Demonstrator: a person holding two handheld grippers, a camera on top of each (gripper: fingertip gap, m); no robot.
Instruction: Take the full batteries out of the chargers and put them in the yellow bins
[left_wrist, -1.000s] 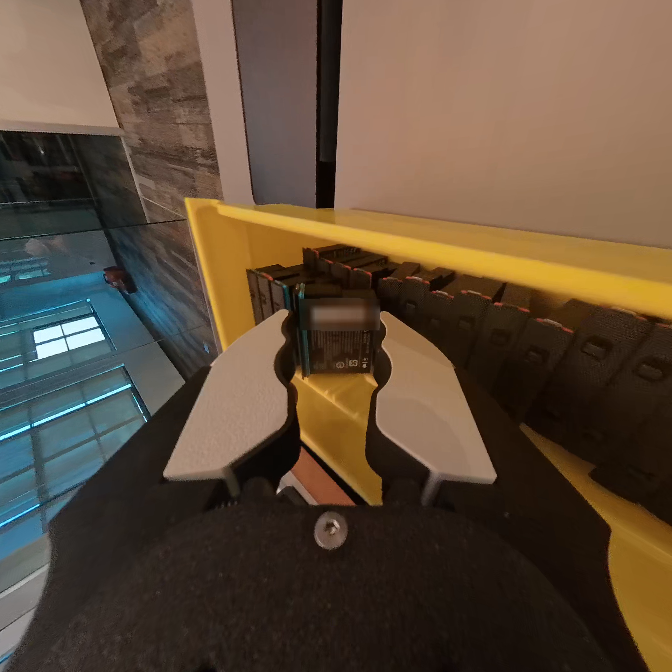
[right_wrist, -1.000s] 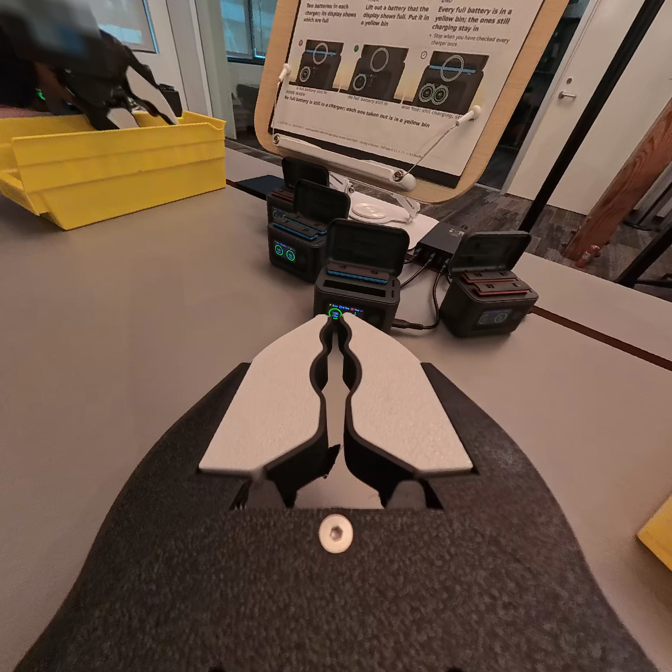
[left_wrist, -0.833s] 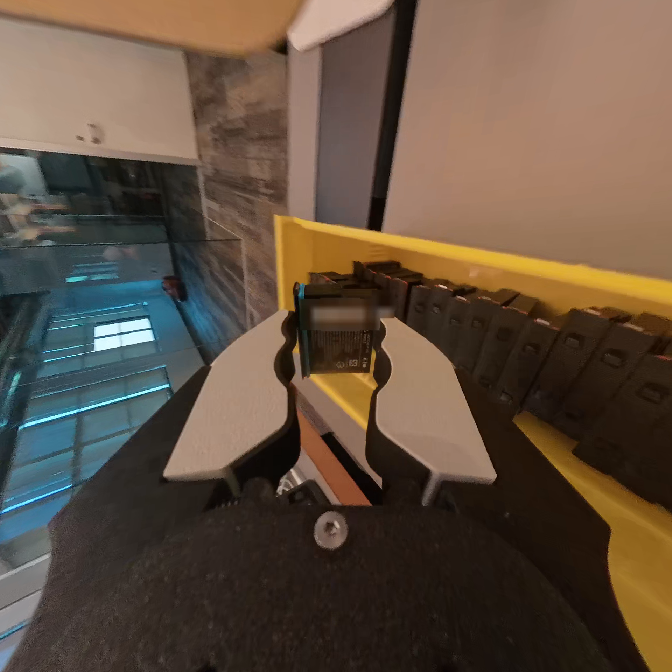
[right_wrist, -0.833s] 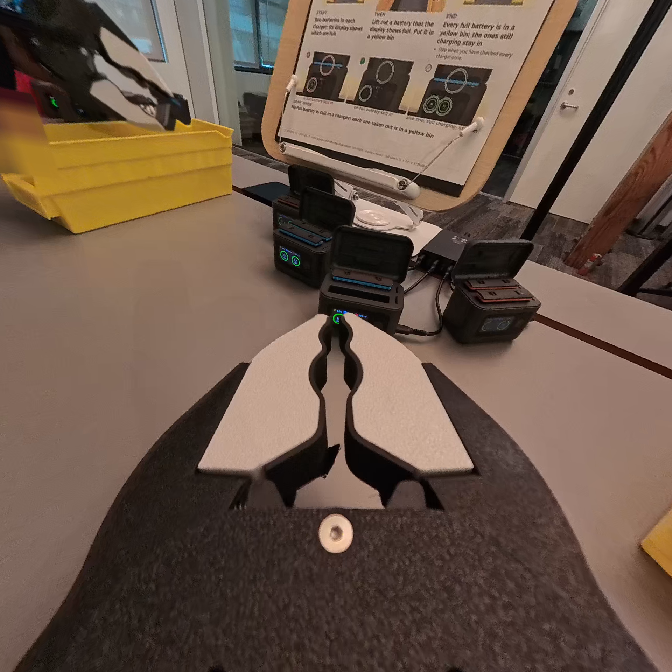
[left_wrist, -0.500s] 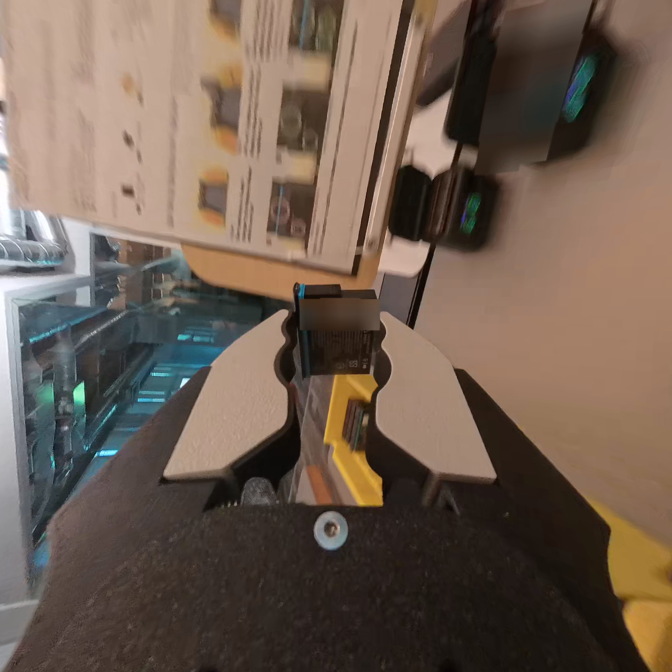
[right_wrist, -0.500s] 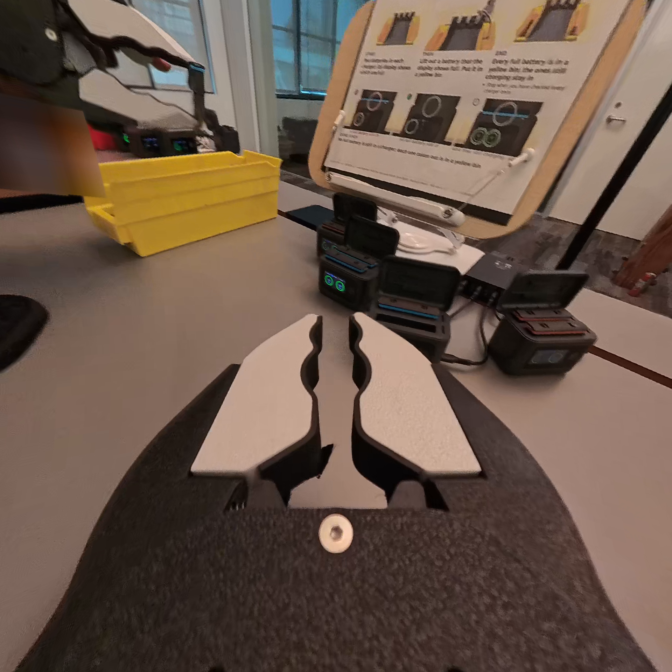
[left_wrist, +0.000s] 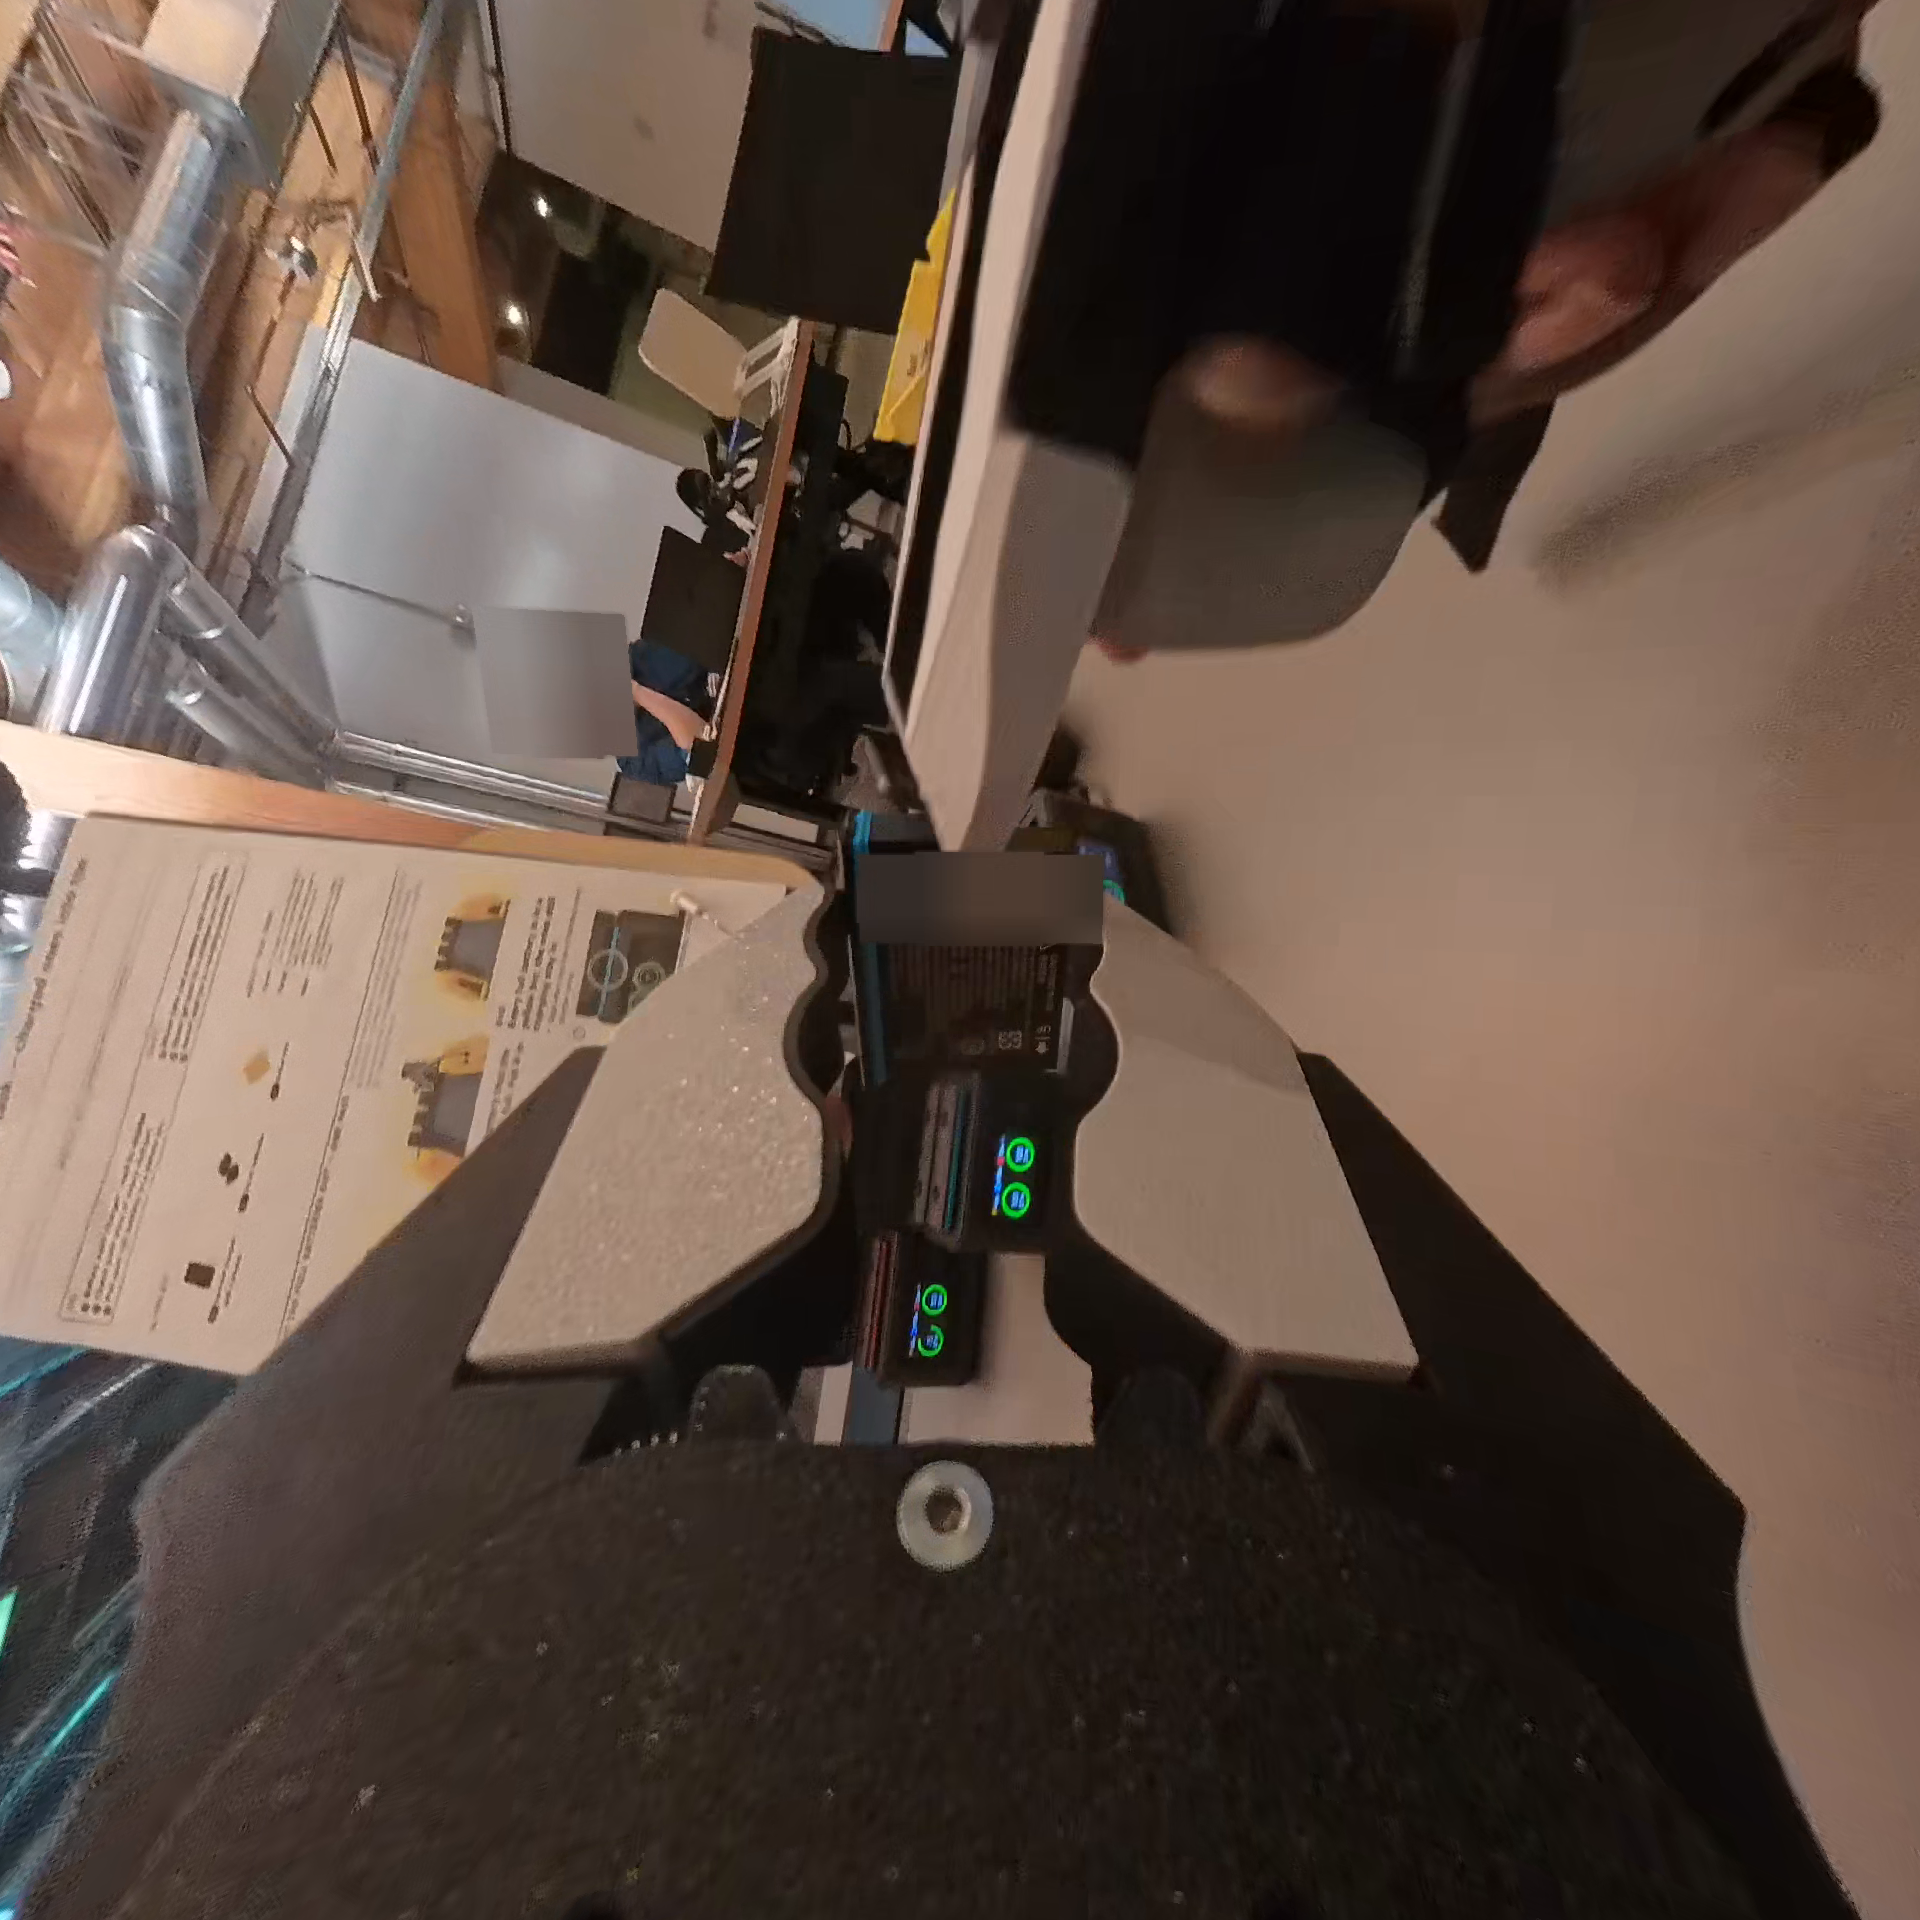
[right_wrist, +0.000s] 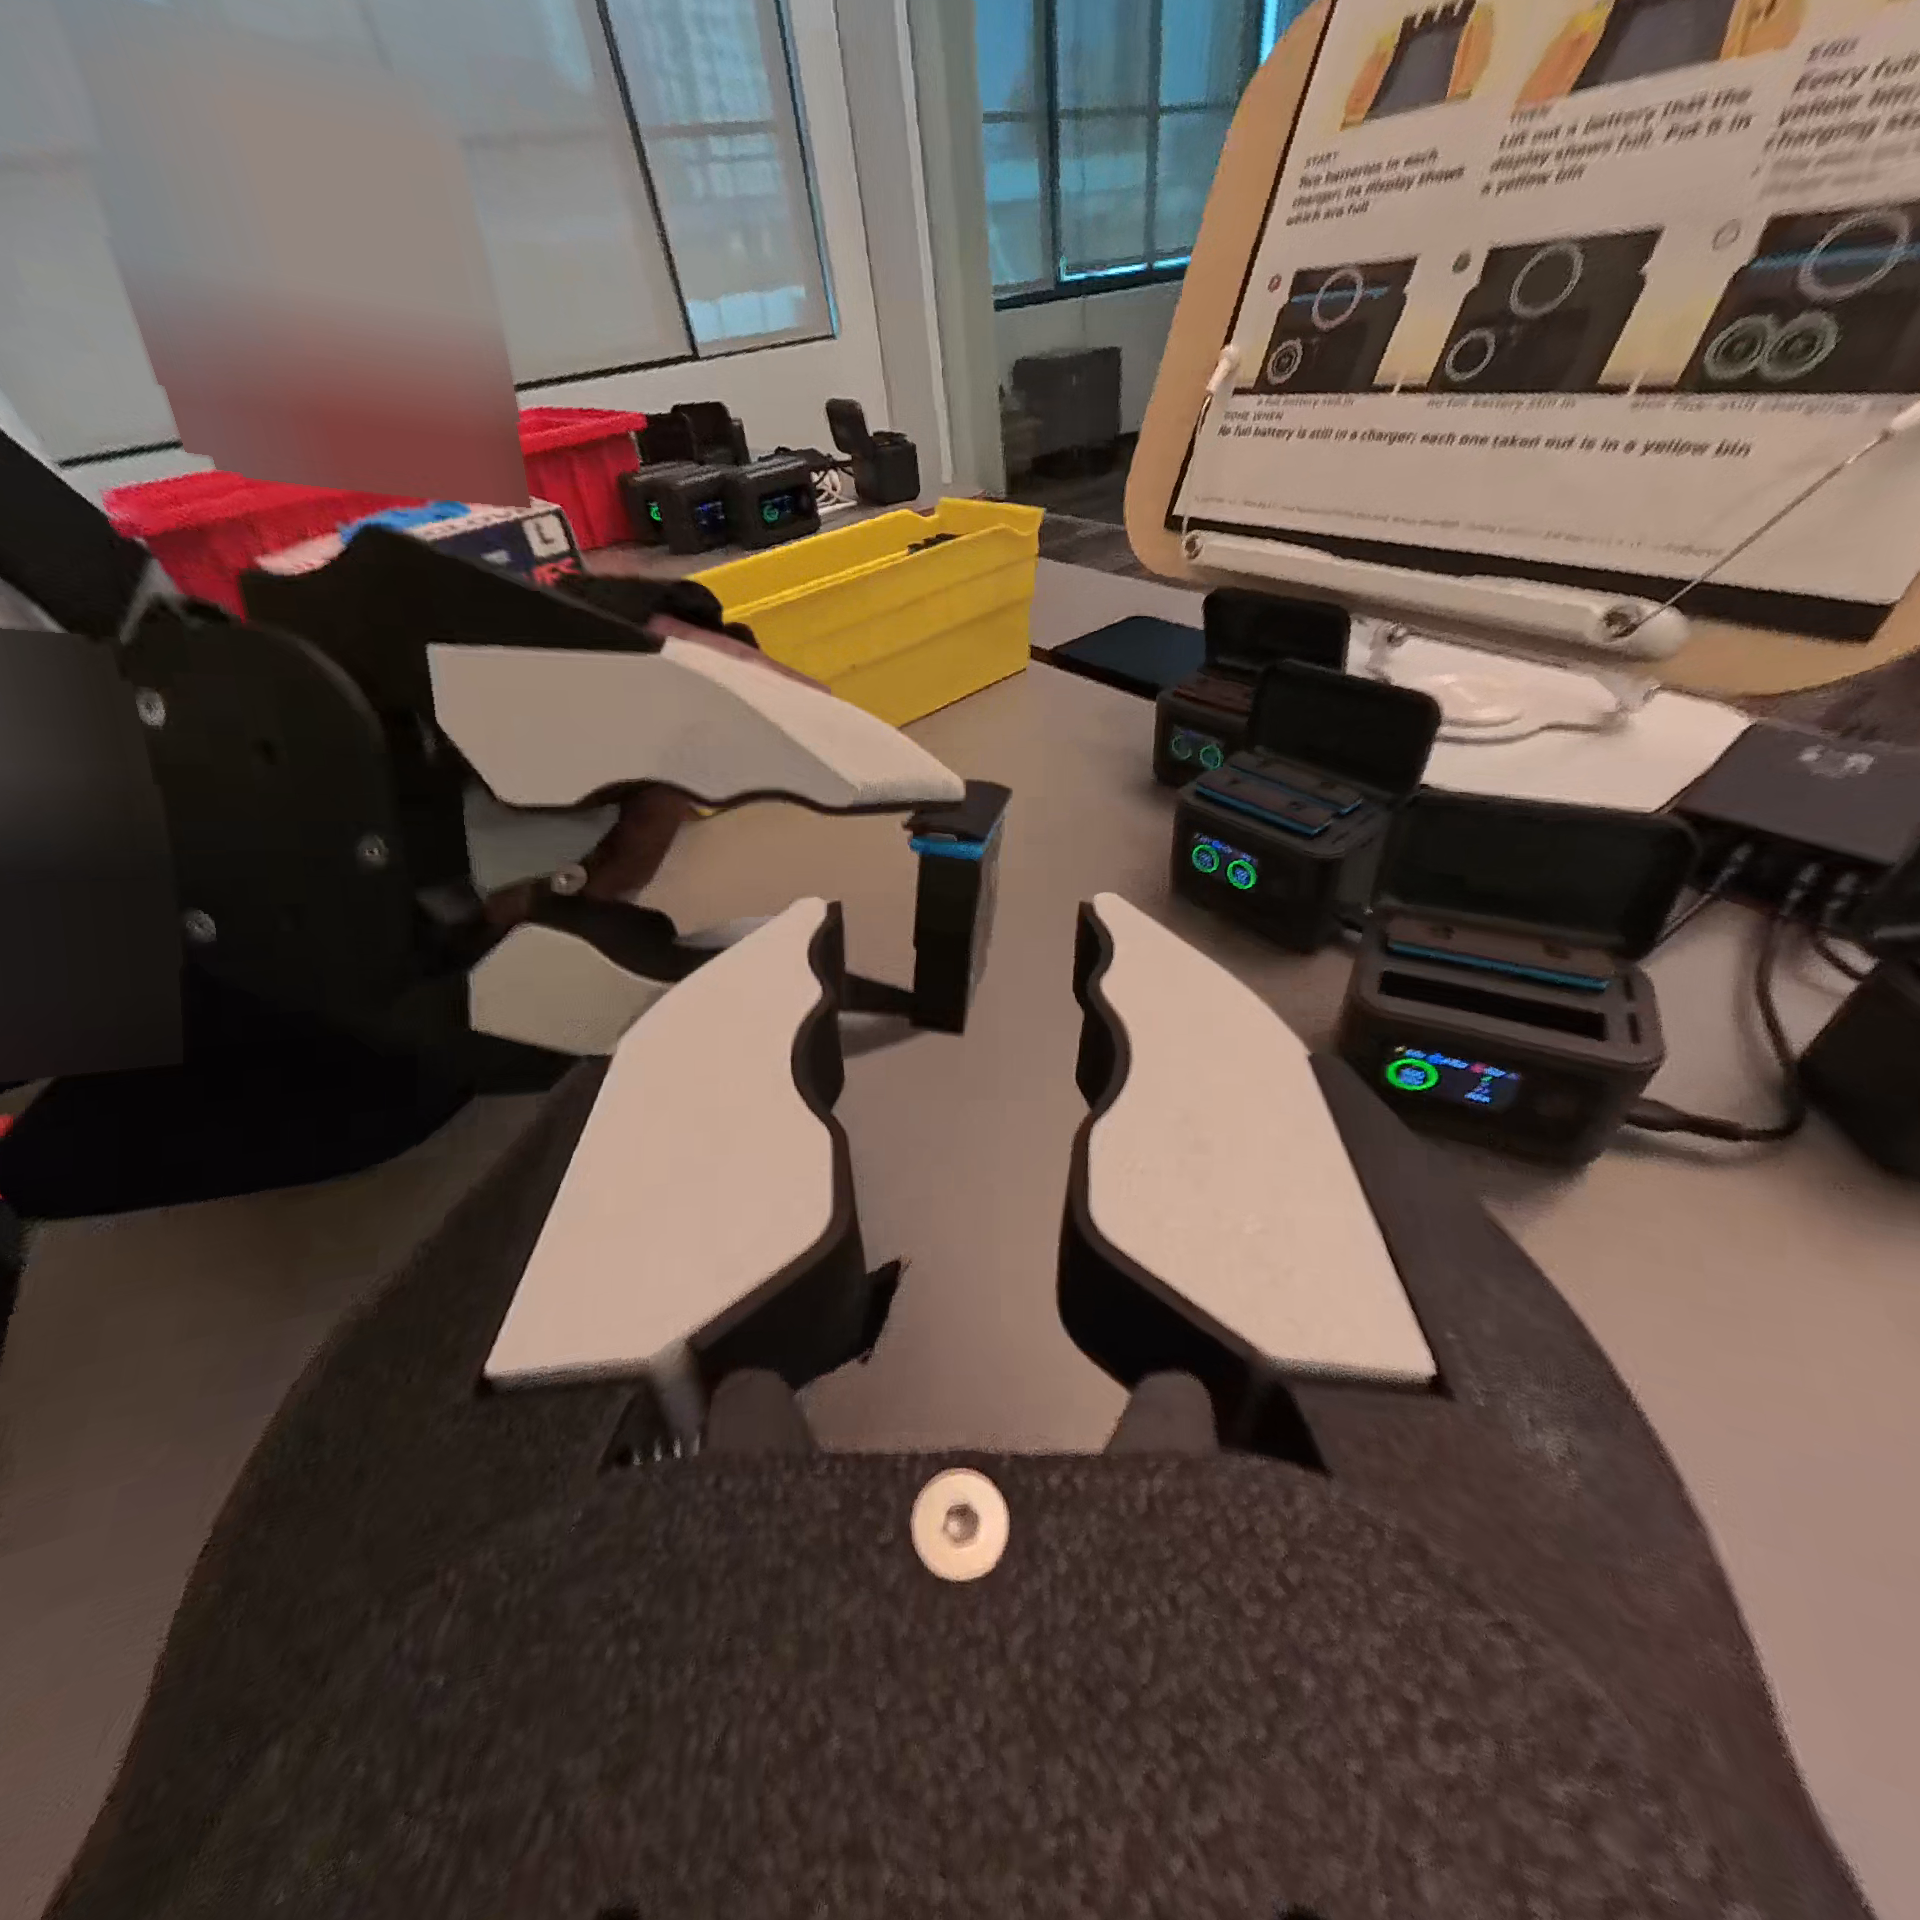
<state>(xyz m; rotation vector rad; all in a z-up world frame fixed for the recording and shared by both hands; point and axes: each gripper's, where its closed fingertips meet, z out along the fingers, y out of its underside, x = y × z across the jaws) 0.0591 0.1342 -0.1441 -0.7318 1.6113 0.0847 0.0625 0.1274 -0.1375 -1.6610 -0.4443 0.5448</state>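
Observation:
My left gripper is shut on a black battery with a blue edge. In the right wrist view it comes in from the left, upper finger on top, and holds the battery upright above the table. My right gripper is open, its fingertips either side of that battery without touching it. The yellow bin with batteries stands behind. Open chargers: one with two green rings, one with a single green ring and an empty slot, one farther back.
The instruction board stands behind the chargers, with a black power hub and cables at the right. Red bins and more chargers sit at the back. A hand holds the right gripper. Both grippers' tips are close together, under 4 cm apart.
My left gripper has carried the battery away from the yellow bin and over to the right gripper. My right gripper has opened and turned left, so the battery is now between its fingertips.

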